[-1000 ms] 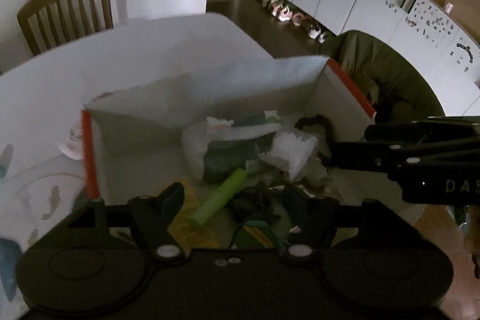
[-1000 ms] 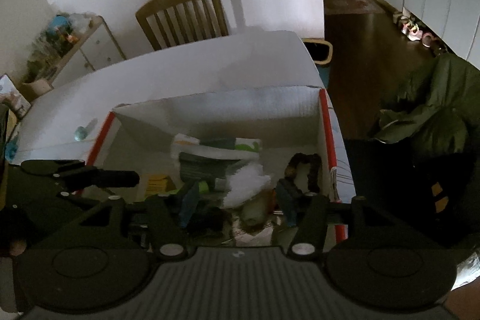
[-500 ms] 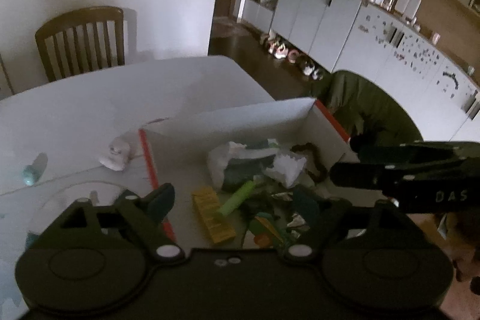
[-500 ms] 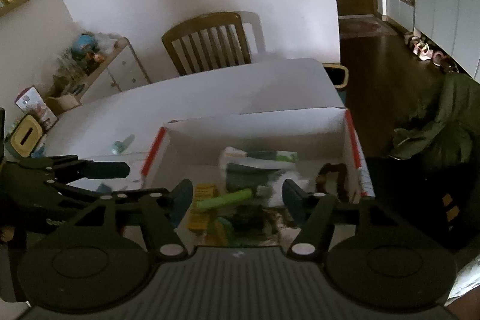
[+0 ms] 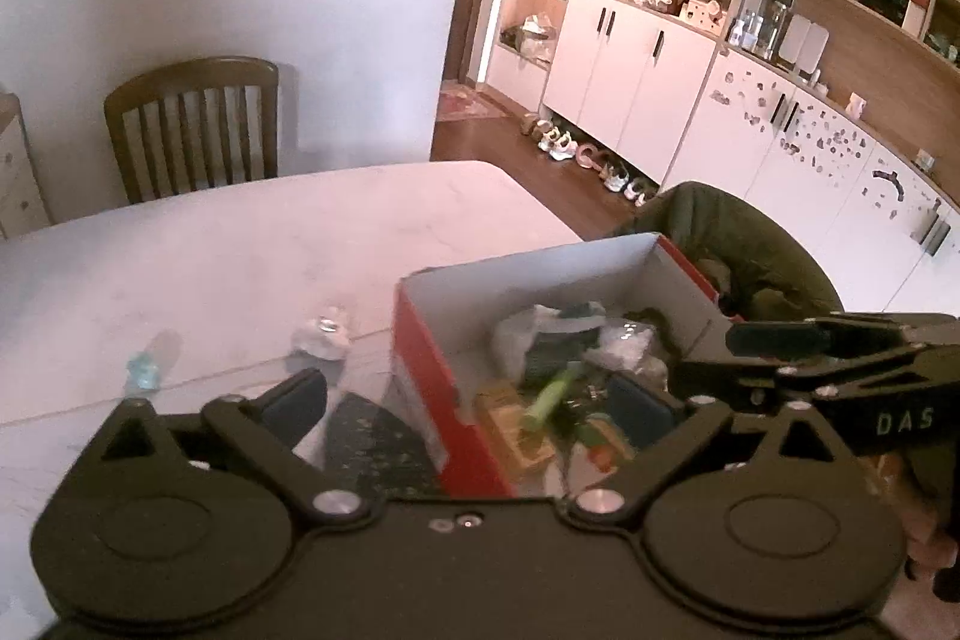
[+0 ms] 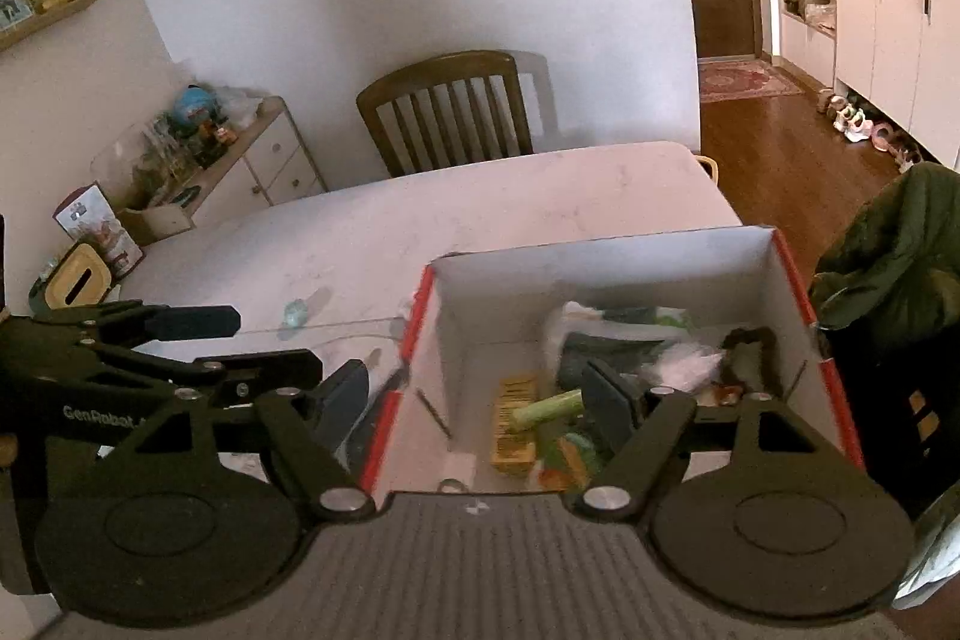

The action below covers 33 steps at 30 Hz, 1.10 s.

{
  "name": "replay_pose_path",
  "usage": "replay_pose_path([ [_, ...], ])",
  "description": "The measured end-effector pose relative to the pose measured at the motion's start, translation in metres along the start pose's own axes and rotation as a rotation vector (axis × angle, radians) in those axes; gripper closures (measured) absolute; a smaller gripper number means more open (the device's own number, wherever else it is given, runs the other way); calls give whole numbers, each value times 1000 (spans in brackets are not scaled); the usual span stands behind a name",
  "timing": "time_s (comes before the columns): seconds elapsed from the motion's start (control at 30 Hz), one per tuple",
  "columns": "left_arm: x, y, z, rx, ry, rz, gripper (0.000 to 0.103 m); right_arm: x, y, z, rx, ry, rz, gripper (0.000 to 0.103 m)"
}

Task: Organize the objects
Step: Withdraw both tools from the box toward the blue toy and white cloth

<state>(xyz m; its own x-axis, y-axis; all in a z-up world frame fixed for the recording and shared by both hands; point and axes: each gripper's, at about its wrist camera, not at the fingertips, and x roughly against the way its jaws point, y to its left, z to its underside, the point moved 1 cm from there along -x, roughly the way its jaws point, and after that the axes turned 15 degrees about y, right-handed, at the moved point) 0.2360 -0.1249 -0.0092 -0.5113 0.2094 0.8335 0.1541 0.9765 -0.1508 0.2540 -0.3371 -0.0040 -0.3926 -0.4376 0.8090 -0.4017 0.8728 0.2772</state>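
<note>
Box (image 6: 606, 268) sits upright, mouth up, long axis running away across table (image 6: 480, 202).

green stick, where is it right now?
In the box, lying near its middle beside the yellow packet, just left of the right gripper's right finger in the right wrist view. In the left wrist view, the green stick lies near the box's front.

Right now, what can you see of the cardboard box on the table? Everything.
The box is open-topped, of cardboard as it looks, with white inner walls and red outer sides and rim edges. It sits upright on the pale table, near the edge by a green coat. Inside lies a loose jumble: a green tube, a yellow packet, white crumpled plastic, dark items. Neither set of tongs touches it.
</note>
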Motion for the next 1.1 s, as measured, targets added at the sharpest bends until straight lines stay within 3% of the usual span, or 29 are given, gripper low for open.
replay_pose_path([
  [0.63, 15, 142, 23, 79, -22, -72, 0, -68, 110, -19, -15, 31, 26, 19],
  [1.1, -24, 219, -14, 85, -17, -93, 0, -141, 142, -81, -45, 93, 123, 19],
])
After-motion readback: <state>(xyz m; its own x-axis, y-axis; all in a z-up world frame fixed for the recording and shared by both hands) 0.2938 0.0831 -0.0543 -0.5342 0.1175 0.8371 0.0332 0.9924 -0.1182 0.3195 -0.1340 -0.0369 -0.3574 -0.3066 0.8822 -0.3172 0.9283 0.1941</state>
